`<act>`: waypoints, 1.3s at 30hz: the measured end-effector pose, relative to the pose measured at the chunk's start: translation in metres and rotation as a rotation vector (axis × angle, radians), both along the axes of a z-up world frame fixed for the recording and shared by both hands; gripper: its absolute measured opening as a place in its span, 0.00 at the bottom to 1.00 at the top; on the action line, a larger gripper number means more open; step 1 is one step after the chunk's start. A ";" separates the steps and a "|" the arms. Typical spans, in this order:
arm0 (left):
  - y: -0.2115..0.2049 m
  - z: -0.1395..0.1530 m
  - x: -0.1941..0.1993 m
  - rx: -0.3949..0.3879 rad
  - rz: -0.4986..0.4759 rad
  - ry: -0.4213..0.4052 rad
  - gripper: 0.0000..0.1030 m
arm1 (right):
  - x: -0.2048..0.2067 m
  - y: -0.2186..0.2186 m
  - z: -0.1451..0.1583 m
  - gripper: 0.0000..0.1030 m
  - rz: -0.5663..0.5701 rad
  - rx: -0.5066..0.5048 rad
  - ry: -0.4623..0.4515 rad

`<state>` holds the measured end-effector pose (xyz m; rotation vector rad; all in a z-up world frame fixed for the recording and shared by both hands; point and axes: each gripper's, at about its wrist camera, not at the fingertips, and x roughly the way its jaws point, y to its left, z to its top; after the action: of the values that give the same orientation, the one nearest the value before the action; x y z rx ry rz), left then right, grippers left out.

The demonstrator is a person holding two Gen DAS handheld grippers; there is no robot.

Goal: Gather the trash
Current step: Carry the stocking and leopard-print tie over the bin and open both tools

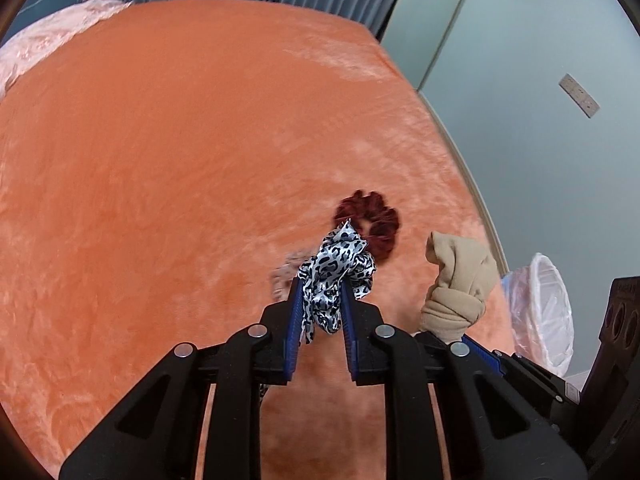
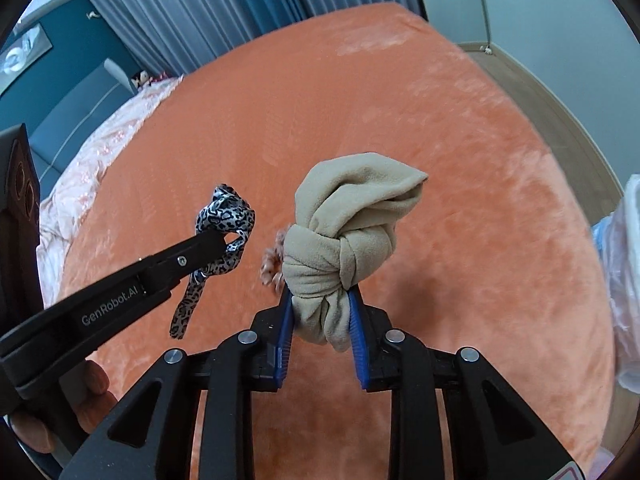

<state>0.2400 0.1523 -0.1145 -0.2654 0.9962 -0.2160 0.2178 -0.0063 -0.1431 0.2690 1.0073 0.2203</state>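
Note:
My left gripper (image 1: 320, 286) is shut on a black-and-white leopard-print scrunchie (image 1: 338, 270) and holds it above the orange bed (image 1: 160, 160). It also shows in the right wrist view (image 2: 224, 216), held by the left gripper (image 2: 218, 236). My right gripper (image 2: 320, 296) is shut on a knotted beige cloth bundle (image 2: 348, 232), lifted above the bed (image 2: 460, 200). The bundle shows in the left wrist view (image 1: 456, 280) too. A dark red scrunchie (image 1: 374, 220) lies on the bed just beyond the left gripper. A small pinkish fuzzy item (image 2: 272, 260) lies half hidden behind the bundle.
A white bin lined with a clear plastic bag (image 1: 544, 308) stands on the floor beside the bed's right edge; its bag edge shows in the right wrist view (image 2: 624, 280). A pink quilt (image 1: 48, 40) lies at the far left. Curtains (image 2: 192, 8) hang behind the bed.

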 end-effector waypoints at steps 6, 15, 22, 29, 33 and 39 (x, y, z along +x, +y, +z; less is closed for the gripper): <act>-0.049 0.045 -0.014 0.012 -0.072 -0.077 0.17 | -0.020 -0.047 0.043 0.23 -0.056 -0.001 -0.094; -0.138 0.091 -0.044 0.042 -0.207 -0.165 0.17 | -0.053 -0.129 0.093 0.24 -0.166 -0.009 -0.201; -0.203 0.112 -0.066 0.055 -0.304 -0.206 0.17 | -0.080 -0.191 0.112 0.24 -0.247 -0.026 -0.253; -0.270 0.118 -0.083 0.070 -0.409 -0.224 0.18 | -0.105 -0.255 0.114 0.24 -0.342 -0.032 -0.261; -0.299 0.117 -0.090 0.065 -0.458 -0.218 0.18 | -0.118 -0.283 0.110 0.24 -0.388 -0.032 -0.257; -0.341 0.110 -0.095 0.062 -0.527 -0.202 0.18 | -0.133 -0.314 0.101 0.24 -0.439 -0.032 -0.245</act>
<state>0.1454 -0.1885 -0.0049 0.0816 0.8547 -0.6769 0.0844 -0.3200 -0.0422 0.4161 0.6882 -0.1595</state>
